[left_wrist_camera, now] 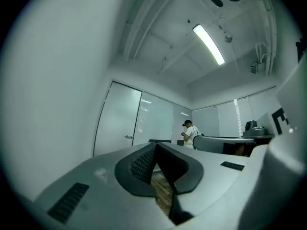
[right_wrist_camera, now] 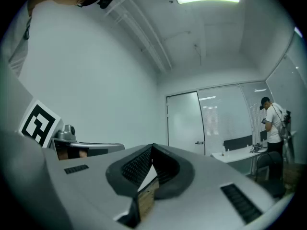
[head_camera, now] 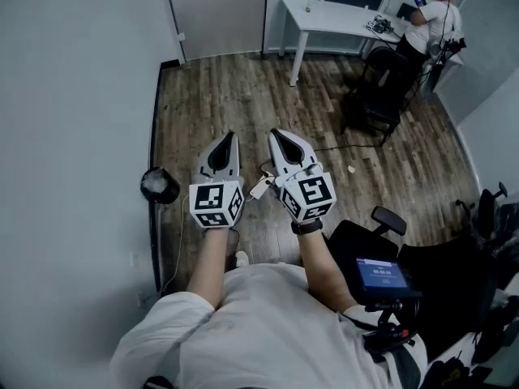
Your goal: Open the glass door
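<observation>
door (head_camera: 215,14): frosted glass panel in the far wall, shut in its frame, well apart from both grippers. seen also from the left gripper view (left_wrist_camera: 117,121) and the right gripper view (right_wrist_camera: 184,123).
handle (left_wrist_camera: 128,137): small lever on the door's edge nearest the glass partition, about mid-height; untouched.
left gripper (head_camera: 229,136): held out over the floor, roughly level, pointing toward the door end of the room. jaws clenched tip to tip with nothing between them (left_wrist_camera: 154,145).
right gripper (head_camera: 274,134): just beside the left one, about the same height. jaws likewise clenched and empty (right_wrist_camera: 152,147).
floor (head_camera: 243,96): wood-pattern planks, running from under the grippers to the door.
wall (head_camera: 73,136): plain white, along the left side.
bin (head_camera: 159,185): black, with a pale liner, on the floor against the wall, left of the left gripper.
counter (head_camera: 332,19): white, right of the door, against the glass partition.
chair (head_camera: 381,87): black, in front of the counter's right end.
person (head_camera: 430,23): capped, white top, at the counter's right end, facing away.
cable (head_camera: 345,146): black, lying on the floor between the right gripper and the chair.
light (left_wrist_camera: 208,43): long ceiling strip, lit.
</observation>
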